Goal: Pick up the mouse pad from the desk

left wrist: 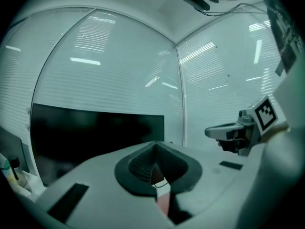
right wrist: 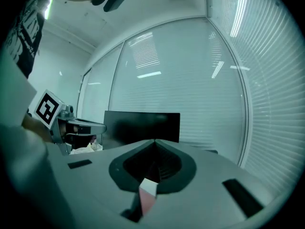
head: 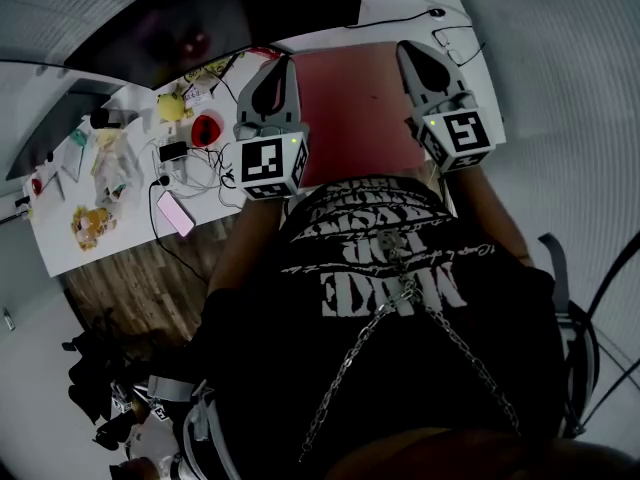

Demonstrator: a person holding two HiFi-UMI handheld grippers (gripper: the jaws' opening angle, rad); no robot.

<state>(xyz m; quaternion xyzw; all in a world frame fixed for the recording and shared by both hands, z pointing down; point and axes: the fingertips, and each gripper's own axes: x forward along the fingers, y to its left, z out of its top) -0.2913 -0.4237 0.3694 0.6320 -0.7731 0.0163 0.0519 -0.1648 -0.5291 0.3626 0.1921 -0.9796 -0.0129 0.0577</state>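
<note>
The red mouse pad hangs flat between my two grippers, lifted above the white desk. My left gripper is shut on the pad's left edge and my right gripper is shut on its right edge. A pinched red corner of the pad shows between the closed jaws in the left gripper view, where the left gripper points nearly level. A like corner of the pad shows in the right gripper view, clamped by the right gripper. Most of the pad is hidden in both gripper views.
A dark monitor stands at the back of the desk. To the left lie a yellow object, a red object, tangled cables and a pink phone. Glass walls with blinds enclose the room.
</note>
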